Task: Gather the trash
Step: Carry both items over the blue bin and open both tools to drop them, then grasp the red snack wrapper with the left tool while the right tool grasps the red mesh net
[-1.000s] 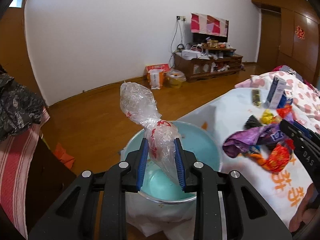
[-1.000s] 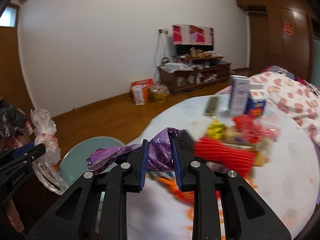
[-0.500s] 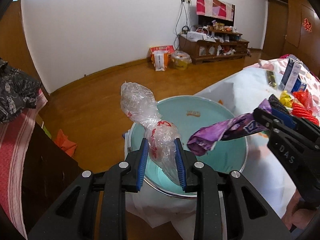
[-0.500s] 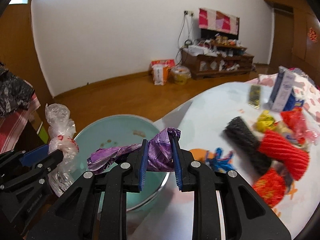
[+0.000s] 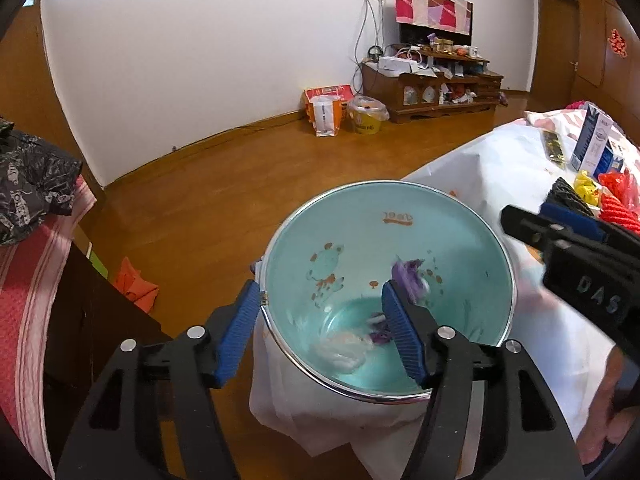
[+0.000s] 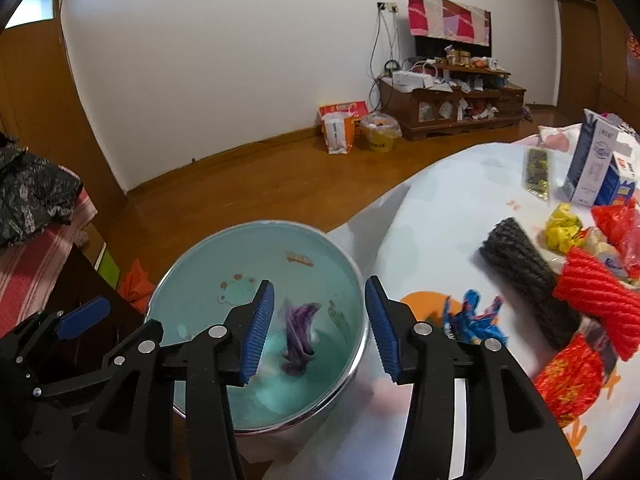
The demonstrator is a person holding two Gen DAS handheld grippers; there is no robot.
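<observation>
A teal bucket (image 5: pixel 472 240) (image 6: pixel 192 276) with a metal rim stands on the floor beside the table. My left gripper (image 5: pixel 320 328) hangs over its near left rim, jaws opening, nothing between them. A clear plastic bag (image 5: pixel 340 350) lies blurred at the bucket's bottom. My right gripper (image 6: pixel 318 320) hovers over the bucket's right side, jaws opening, and a purple wrapper (image 6: pixel 298 334) (image 5: pixel 408 278) drops free below them into the bucket. More trash waits on the table: a black wrapper (image 6: pixel 528 276), red wrappers (image 6: pixel 600 300), a blue wrapper (image 6: pixel 472 316) and a yellow one (image 6: pixel 564 224).
A white cloth covers the table (image 6: pixel 440 208), which also holds a milk carton (image 6: pixel 592 160). A dark cabinet (image 5: pixel 80 300) with a striped cloth stands left of the bucket. Orange cloth (image 5: pixel 134 284) lies on the wooden floor. A hand (image 5: pixel 612 420) holds the right gripper.
Both grippers went from shut to open. The clear bag left the left jaws and the purple wrapper left the right jaws; both fell into the bucket.
</observation>
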